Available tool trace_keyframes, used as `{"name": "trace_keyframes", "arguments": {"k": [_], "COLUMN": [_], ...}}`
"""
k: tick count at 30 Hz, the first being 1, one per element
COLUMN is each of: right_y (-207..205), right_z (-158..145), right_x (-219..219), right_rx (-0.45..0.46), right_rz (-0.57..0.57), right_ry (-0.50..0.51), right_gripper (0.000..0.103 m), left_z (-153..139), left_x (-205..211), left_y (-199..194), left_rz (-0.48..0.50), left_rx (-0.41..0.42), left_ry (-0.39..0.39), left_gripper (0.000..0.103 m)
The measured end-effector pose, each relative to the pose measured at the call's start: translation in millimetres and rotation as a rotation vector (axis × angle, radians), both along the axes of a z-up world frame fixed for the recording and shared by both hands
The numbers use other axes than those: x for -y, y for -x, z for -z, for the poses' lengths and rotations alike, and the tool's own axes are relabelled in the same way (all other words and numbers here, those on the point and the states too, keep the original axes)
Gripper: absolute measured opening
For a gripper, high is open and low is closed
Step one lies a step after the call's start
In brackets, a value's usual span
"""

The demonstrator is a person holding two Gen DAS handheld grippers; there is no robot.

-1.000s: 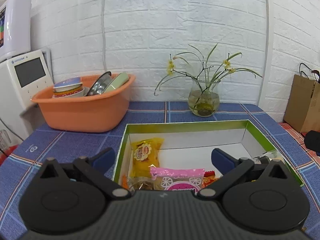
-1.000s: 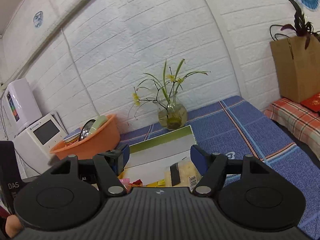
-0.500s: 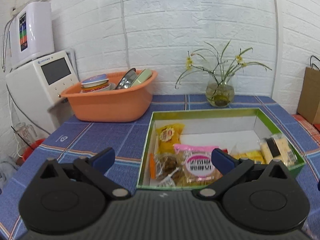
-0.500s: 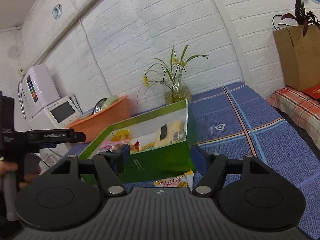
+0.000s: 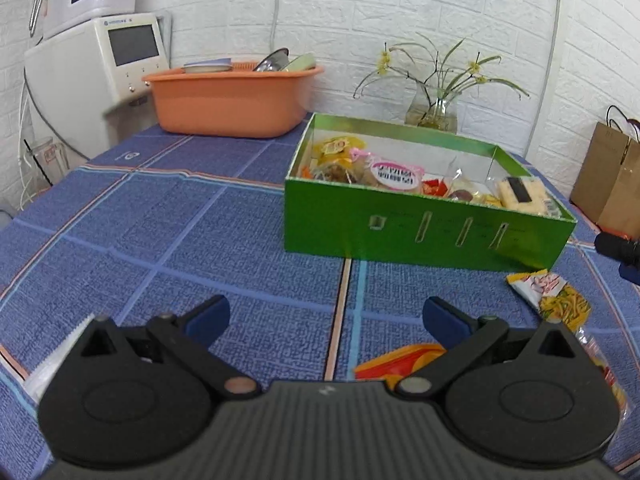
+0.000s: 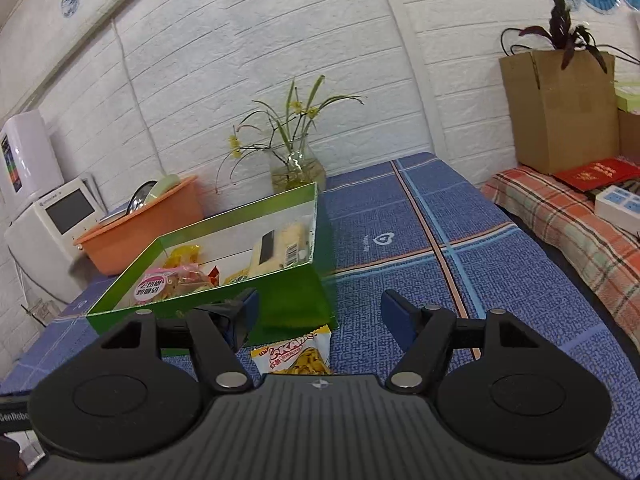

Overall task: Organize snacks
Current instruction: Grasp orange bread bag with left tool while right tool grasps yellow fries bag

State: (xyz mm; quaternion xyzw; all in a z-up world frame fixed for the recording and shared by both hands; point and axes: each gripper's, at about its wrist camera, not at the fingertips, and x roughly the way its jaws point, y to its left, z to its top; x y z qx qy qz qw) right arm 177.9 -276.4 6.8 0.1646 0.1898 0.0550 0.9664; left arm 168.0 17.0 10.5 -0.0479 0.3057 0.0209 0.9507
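My left gripper hangs spread and empty over the blue tablecloth. At its near right lies a red-orange snack packet, then a yellow chip bag just before the green box. Both look light, crinkly and slippery; I'd pinch a sealed edge. My right gripper gapes empty above the bag.
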Motion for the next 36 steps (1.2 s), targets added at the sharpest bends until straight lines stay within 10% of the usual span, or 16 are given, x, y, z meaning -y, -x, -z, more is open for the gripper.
{"name": "trace_keyframes", "arguments": {"k": [18,26,33,36], "right_y": [-14.4,-2.3,-0.9,-16.6], "right_z": [24.5,10.4,4.5,6.4], "right_x": [14.0,8.6,-0.5,-5.2], "right_rx": [-0.138,-0.106,-0.122,-0.132], "right_rz": [-0.075,-0.064,-0.158,-0.21], "right_ry": [-0.391,-0.27,0.18,0.179], "right_gripper": [0.103,0.103,0.103,0.103], "left_z": [13.1,15.1,15.7,15.4], "left_x": [7.1,12.7,10.4,21.5], "left_y": [2.8,4.3,16.1,11.4], "left_rz": [0.013,0.044,0.049,0.007], "left_rx": [-0.028,-0.049,-0.133,-0.145], "left_ry": [-0.078,-0.086,0.051,0.041], "left_gripper": [0.102,0.102,0.102,0.103]}}
